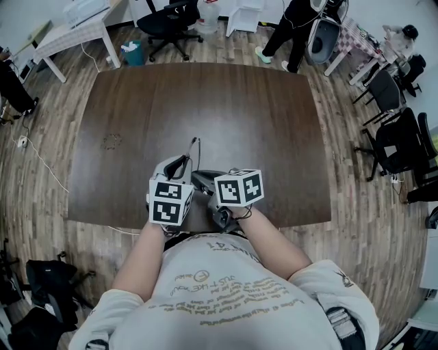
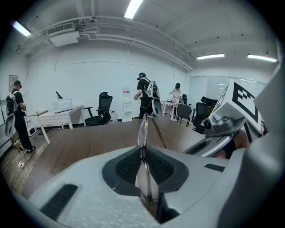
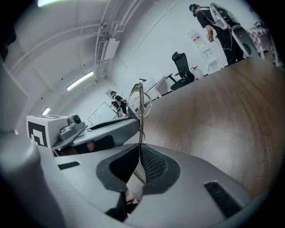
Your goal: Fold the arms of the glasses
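Currently holding glasses (image 1: 194, 152) clear of the table (image 1: 226, 102), just above its near edge, between both grippers. Left gripper (image 2: 143, 165): jaws clamped on the lens rim, with the lens edge-on and upright between the pads. Right gripper (image 3: 139, 161): jaws almost together, pinching one thin arm of the glasses, which rises straight to the frame. Grippers side by side, nearly touching, over that near edge. Office chair (image 1: 168, 20) and standing person (image 1: 291, 27) beyond the table's far edge.

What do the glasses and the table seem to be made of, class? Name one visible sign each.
The glasses: thin dark frame, probably metal wire, judging by its slimness; clear glossy lenses. The table: dark brown wood or wood-look veneer, matt, showing faint grain.
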Motion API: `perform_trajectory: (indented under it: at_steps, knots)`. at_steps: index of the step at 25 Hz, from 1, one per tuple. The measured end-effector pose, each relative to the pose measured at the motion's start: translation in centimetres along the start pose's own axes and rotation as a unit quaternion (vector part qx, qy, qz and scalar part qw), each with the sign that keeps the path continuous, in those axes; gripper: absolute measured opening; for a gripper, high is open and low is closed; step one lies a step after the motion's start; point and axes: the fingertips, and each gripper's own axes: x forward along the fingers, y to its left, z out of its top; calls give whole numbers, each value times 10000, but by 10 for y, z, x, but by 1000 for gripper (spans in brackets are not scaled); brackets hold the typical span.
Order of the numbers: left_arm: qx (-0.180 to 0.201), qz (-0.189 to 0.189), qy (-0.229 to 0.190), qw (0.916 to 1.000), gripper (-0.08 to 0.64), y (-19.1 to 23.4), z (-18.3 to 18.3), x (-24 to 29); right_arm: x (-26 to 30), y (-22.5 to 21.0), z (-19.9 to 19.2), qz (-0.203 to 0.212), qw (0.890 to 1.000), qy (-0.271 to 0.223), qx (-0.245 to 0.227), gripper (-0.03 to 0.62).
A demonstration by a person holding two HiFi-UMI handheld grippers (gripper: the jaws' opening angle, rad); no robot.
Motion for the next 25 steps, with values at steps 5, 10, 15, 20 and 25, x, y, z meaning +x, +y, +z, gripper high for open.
perform_trajectory:
  at_steps: [5, 10, 15, 20, 25]
  knots:
    - [-40, 2, -44, 10000, 49, -1, 3, 0, 2, 3, 3, 109, 9999, 58, -49, 21]
    - [-90, -13, -76, 9999, 49, -1, 3, 0, 4, 6, 3, 150, 9997, 129, -122, 21]
    - [-126, -10, -80, 9999, 49, 0, 2, -1, 5, 6, 2, 55, 9993, 238, -287, 21]
    - [-142, 32, -103, 9998, 49, 1, 2, 0, 4, 5, 5, -50, 9984, 219, -522, 22]
    - [-210, 186, -101, 9996, 49, 10, 0, 0, -2, 3, 16, -309, 9960, -148, -822, 74]
